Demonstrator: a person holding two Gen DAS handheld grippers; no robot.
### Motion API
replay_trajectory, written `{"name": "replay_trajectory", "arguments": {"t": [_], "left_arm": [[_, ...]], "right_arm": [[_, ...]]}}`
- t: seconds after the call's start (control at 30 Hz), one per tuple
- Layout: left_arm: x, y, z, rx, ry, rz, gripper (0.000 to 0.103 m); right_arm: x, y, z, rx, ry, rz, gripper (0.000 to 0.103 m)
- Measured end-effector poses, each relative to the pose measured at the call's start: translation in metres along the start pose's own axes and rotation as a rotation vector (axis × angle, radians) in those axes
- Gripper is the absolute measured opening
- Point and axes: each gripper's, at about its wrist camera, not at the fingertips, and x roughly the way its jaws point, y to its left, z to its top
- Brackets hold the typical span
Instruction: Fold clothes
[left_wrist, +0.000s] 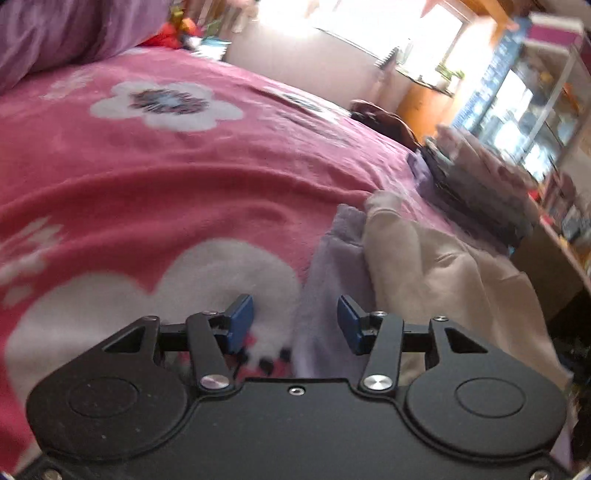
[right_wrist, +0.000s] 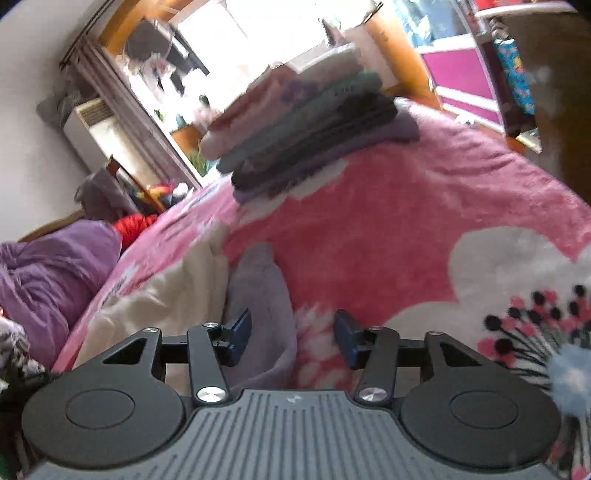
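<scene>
- The left gripper sits at the bottom centre of its view, its blue pads spread wide with nothing between them; it holds nothing.
- Past its fingers, right of centre, lie a pale lilac garment and a cream garment overlapping it, both on the pink flowered blanket.
- The right gripper is likewise wide open and empty at the bottom centre of its view; whether the pads touch the cloth cannot be told.
- Here the lilac garment reaches up between its fingers, nearer the left one, with the cream garment to the left of it.
- A stack of folded clothes sits on the blanket in the upper centre of the right view.
</scene>
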Motion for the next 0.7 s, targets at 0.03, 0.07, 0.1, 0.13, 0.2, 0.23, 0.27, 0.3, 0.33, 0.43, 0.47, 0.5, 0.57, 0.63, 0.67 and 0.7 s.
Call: {"name": "replay_trajectory", "arguments": {"t": [0.03,0.07,0.1,0.13,0.2,0.23,0.27,0.3,0.33,0.43,0.47,0.5,0.57,0.63,0.67,0.7], "left_arm": [[0.007,-0.004,0.004,0.027,0.008,-0.01,0.048],[0.013,-0.008,0.007,0.048,0.014,-0.02,0.047],[0.018,-0.011,0.009,0.06,0.019,-0.032,0.041],[0.024,-0.014,0.011,0.073,0.023,-0.043,0.036],[0.032,-0.018,0.014,0.088,0.028,-0.05,0.022],[0.036,-0.019,0.015,0.095,0.029,-0.051,0.014],[0.039,-0.021,0.015,0.097,0.029,-0.043,0.006],[0.039,-0.022,0.014,0.094,0.024,-0.031,0.003],[0.039,-0.023,0.012,0.092,0.017,-0.024,0.002],[0.027,-0.026,0.01,0.084,-0.019,-0.007,0.001],[0.02,-0.026,0.01,0.065,-0.04,-0.006,0.001],[0.011,-0.025,0.01,0.038,-0.066,-0.003,0.001],[-0.009,-0.022,0.008,-0.018,-0.121,0.017,0.001],[-0.033,-0.016,0.004,-0.1,-0.175,0.028,0.001],[-0.044,-0.012,0.0,-0.139,-0.198,0.039,0.001],[-0.057,-0.006,-0.005,-0.18,-0.224,0.058,0.001]], "right_arm": [[0.002,0.002,0.001,-0.019,0.007,0.006,0.051],[0.004,0.004,0.003,-0.037,0.017,0.021,0.049],[0.005,0.007,0.003,-0.05,0.033,0.048,0.036],[0.008,0.01,0.002,-0.069,0.054,0.077,0.031],[0.01,0.024,-0.004,-0.145,0.091,0.071,0.03],[0.01,0.029,-0.005,-0.171,0.104,0.072,0.03],[0.01,0.031,-0.007,-0.174,0.108,0.066,0.026],[0.011,0.032,-0.008,-0.174,0.11,0.059,0.017],[0.011,0.033,-0.009,-0.173,0.111,0.051,0.012],[0.004,0.032,-0.009,-0.123,0.07,0.042,0.009],[0.001,0.029,-0.008,-0.095,0.05,0.045,0.008],[-0.002,0.027,-0.006,-0.066,0.029,0.049,0.008],[-0.012,0.023,-0.006,-0.007,-0.024,0.054,0.007],[-0.025,0.019,-0.008,0.053,-0.074,0.064,0.007],[-0.034,0.017,-0.011,0.095,-0.105,0.07,0.007],[-0.043,0.015,-0.015,0.134,-0.138,0.063,0.007]]}}
